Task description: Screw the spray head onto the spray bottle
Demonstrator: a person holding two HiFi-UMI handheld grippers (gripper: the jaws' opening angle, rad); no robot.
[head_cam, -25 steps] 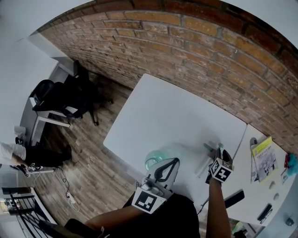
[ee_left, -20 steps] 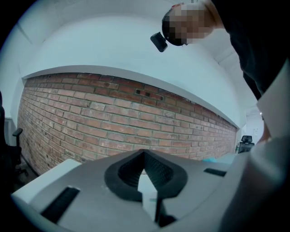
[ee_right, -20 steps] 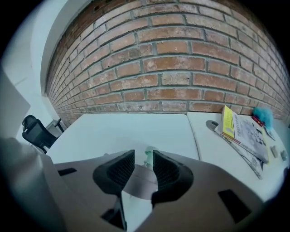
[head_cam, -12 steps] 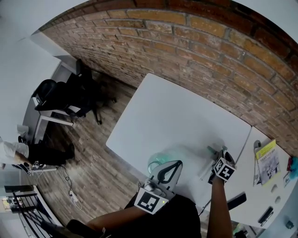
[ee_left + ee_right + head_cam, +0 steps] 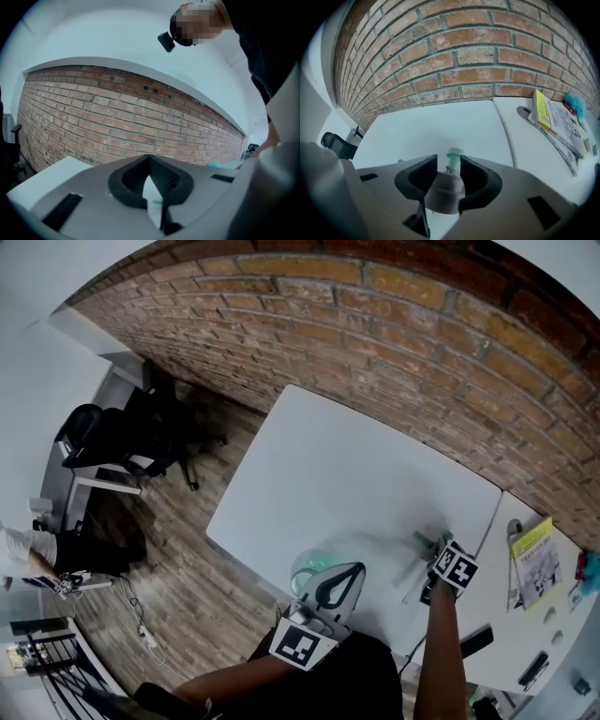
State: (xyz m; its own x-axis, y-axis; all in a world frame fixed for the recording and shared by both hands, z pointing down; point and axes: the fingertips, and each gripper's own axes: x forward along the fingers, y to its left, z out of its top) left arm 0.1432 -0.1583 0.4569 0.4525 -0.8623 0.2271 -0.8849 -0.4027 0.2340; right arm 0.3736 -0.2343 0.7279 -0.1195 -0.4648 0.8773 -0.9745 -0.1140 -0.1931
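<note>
Spray head [image 5: 427, 541] on the white worktop [image 5: 356, 456], right of centre, directly under the tips of the right claw [image 5: 449, 165]. Long axis near to far: teal nozzle at the far end, thin dip tube [image 5: 410, 581] trailing toward the near edge with a slight lean to the left. Seen along the right claw, axis lined up with the slot between the jaws, hence crossed, not followed, by any closing stroke.

Right claw tipped steeply down, jaws about half apart and just opened further. Grey collar of the spray head in the gap, teal nozzle showing past the tips. Pads close on either side, no firm squeeze evident.

Spray bottle [image 5: 312, 565], clear with a green tint, well apart to the left, just beyond the tip of the left claw [image 5: 150, 169]. Left claw fully closed and nearly level. Pale sliver with a touch of teal between its pads; pinch on the bottle wall not decidable.

Right hand plainly nearer the spray head. Probable next need: lower slightly, then close across the collar.
</note>
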